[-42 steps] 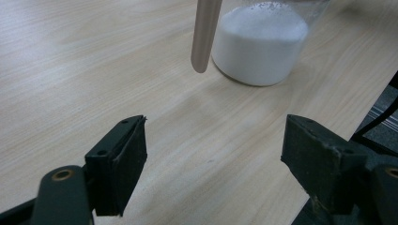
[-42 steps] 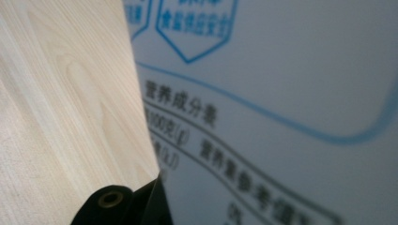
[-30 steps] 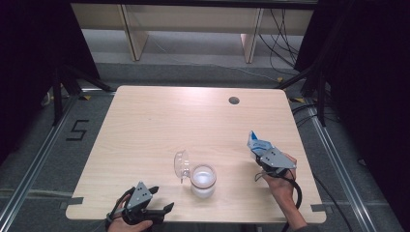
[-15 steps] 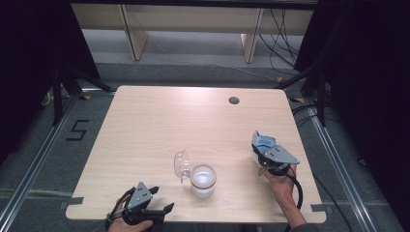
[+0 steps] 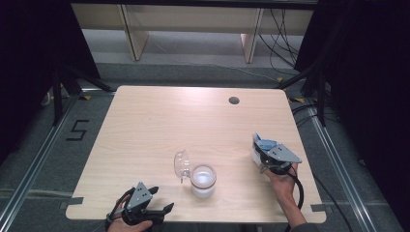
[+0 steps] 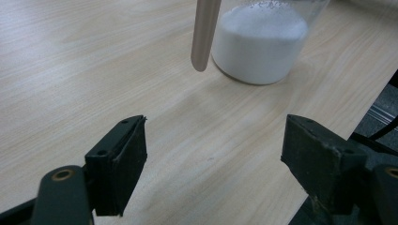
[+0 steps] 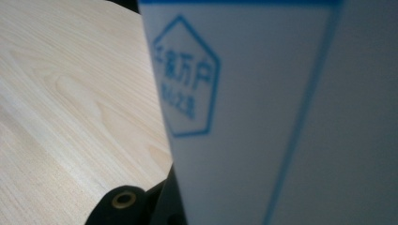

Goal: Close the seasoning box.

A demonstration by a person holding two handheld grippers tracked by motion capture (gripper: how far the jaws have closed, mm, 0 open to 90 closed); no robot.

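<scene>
The right hand-held gripper [image 5: 261, 151] has drifted rightward toward the desk [image 5: 145, 125] edge, clamped on a white-and-blue packet [image 7: 263, 112] between its jaws. The left hand-held gripper [image 5: 162, 208] rests wide open and empty near the jar of white powder [image 5: 203, 180], well apart from the packet.

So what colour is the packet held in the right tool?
White with blue print, the packet, clearest in the right gripper view.

Right gripper [image 5: 263, 153] with white-blue packet [image 5: 261, 146] now sits toward 4 o'clock of its spot a second ago, nearer table's [image 5: 145, 125] right edge, farther from jar [image 5: 203, 180].
</scene>
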